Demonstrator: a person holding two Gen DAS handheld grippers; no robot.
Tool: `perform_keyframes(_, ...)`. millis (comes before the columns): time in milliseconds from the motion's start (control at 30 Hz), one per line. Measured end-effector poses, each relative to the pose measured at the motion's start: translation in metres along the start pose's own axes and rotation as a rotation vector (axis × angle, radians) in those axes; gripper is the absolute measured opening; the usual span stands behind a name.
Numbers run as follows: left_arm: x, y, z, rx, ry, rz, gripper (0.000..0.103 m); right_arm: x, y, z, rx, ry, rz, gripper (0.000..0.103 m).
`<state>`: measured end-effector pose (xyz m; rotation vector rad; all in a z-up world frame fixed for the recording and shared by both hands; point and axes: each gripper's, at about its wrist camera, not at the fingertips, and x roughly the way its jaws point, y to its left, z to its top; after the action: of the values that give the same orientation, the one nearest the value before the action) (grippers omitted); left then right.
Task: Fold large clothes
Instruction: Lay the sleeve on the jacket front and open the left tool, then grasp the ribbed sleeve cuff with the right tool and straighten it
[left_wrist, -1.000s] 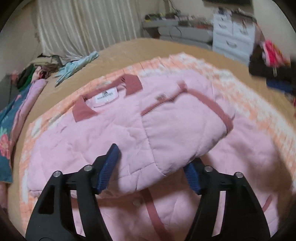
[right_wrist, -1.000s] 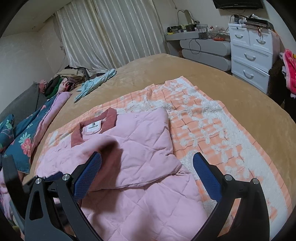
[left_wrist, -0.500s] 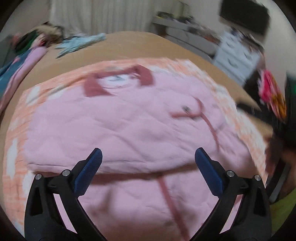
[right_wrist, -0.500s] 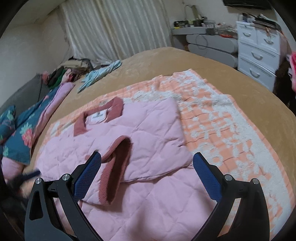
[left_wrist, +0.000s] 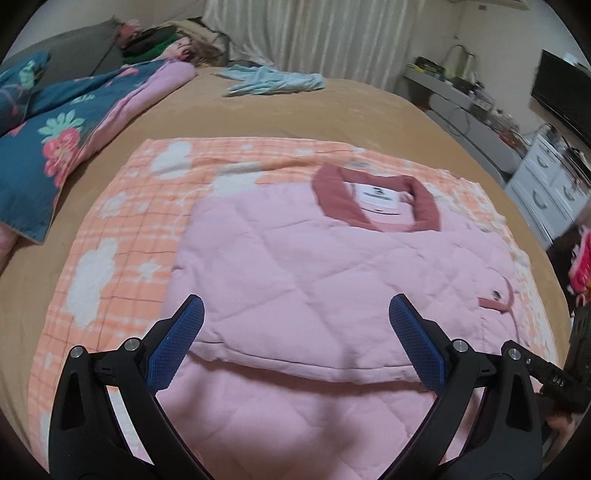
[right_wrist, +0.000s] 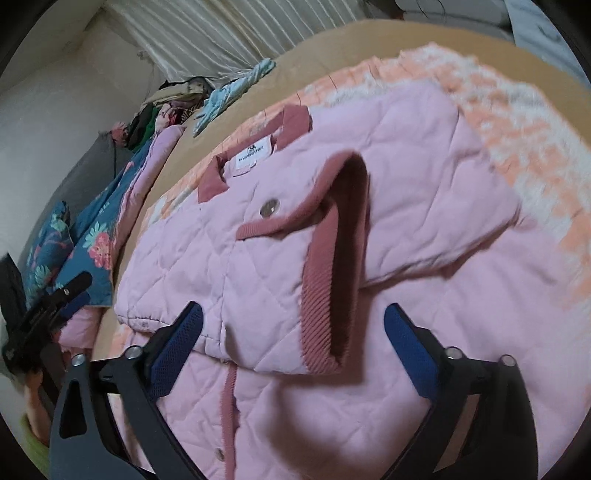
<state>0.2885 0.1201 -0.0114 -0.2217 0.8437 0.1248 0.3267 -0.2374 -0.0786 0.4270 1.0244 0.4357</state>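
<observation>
Since a second ago both sleeves of the pink quilted jacket (left_wrist: 303, 280) have come to lie folded across its body, and the left gripper (left_wrist: 295, 347) has swung off to one side of the garment, its jaws having just opened wide with nothing between them. The right gripper (right_wrist: 291, 343) has dropped closer to the ribbed cuff (right_wrist: 332, 280); its jaws have just been closing a little, yet they stand wide, with the cuff end of the folded sleeve lying below the gap and neither pad pressing on it. The jacket lies flat on an orange-and-white blanket (left_wrist: 122, 236) spread over the tan bed (left_wrist: 258, 110). As far as can be judged, the sleeve folds are done and what is left is the fold along the length, hem up to collar, perhaps after some smoothing of the cuff. The jacket's long axis runs from the hem, nearest the grippers, away to the dark pink collar (left_wrist: 376, 199), which points toward the far side of the bed and the curtains (left_wrist: 314, 33).
</observation>
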Motion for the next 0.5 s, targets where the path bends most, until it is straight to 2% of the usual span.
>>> perform_keyframes(67, 0.002, 0.008, -0.001, -0.018, 0.000, 0.010, 0.094, 0.009, -0.002, -0.003, 0.028, 0.035, 0.022, 0.063)
perform_keyframes(100, 0.002, 0.012, -0.001, -0.029, -0.001, 0.016, 0.094, 0.013, -0.004, -0.004, 0.042, 0.048, 0.037, 0.058)
perform_keyframes(133, 0.002, 0.016, -0.002, -0.041, -0.004, 0.022, 0.094, 0.014, -0.003, -0.005, 0.041, 0.049, 0.039, 0.049)
perform_keyframes(167, 0.003, 0.018, -0.001, -0.050, -0.005, 0.024, 0.094, 0.013, 0.000, -0.005, 0.023, 0.044, 0.042, 0.034)
perform_keyframes(233, 0.003, 0.024, -0.001, -0.070, -0.009, 0.027, 0.094, 0.007, 0.011, -0.003, -0.041, 0.017, 0.048, 0.023)
perform_keyframes(367, 0.001, 0.032, 0.002, -0.092, -0.018, 0.028, 0.094, -0.019, 0.060, 0.007, -0.330, -0.133, -0.062, 0.018)
perform_keyframes(433, 0.001, 0.034, 0.006, -0.099, -0.022, 0.032, 0.094, -0.035, 0.077, 0.013, -0.452, -0.225, -0.081, 0.018)
perform_keyframes(500, 0.001, 0.034, 0.009, -0.101, -0.027, 0.031, 0.094, -0.044, 0.080, 0.019, -0.500, -0.288, -0.090, 0.018)
